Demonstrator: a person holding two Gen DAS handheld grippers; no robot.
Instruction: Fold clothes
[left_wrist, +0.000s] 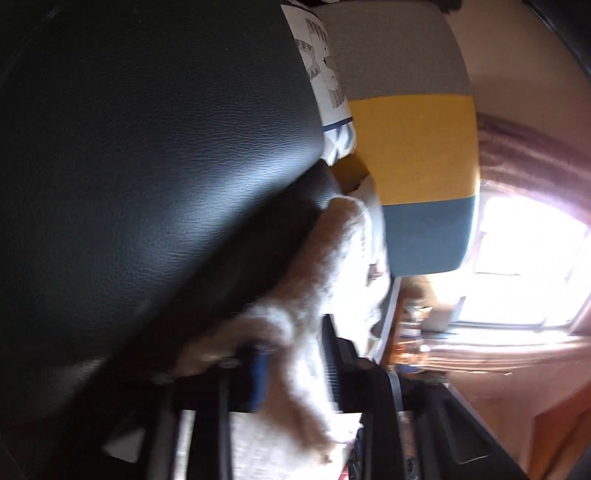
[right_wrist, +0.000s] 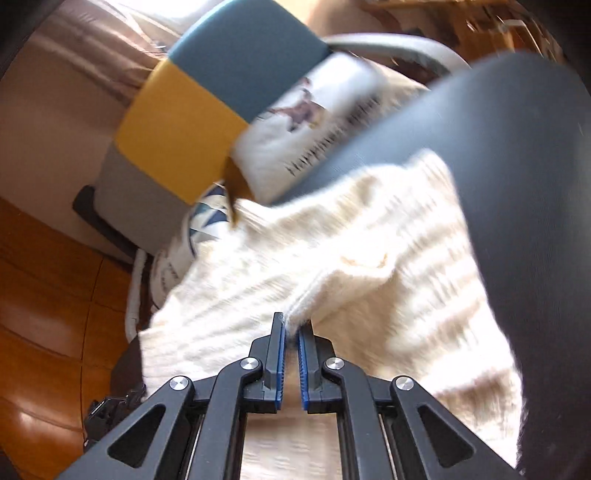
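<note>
Right gripper (right_wrist: 291, 328): nearly closed, blue pads pinching a raised fold of the cream knit sweater (right_wrist: 332, 258).
Left gripper (left_wrist: 295, 354): blurred; cream knit bunched between its blue pad and ribbed black finger, apparently clamped on it.
Sweater: draped over the dark leather surface (right_wrist: 517, 155), one edge hanging toward the floor in the right wrist view.
Cushion (right_wrist: 306, 133): white, printed, just behind the sweater, wedged against the surface.
Backrest (right_wrist: 207, 99): banded grey, yellow and blue, standing beyond the cushion.
Floor (right_wrist: 48, 295): glossy orange wood, lower left of the right wrist view.
Window (left_wrist: 524, 258): bright, overexposed, curtain beside it.
</note>
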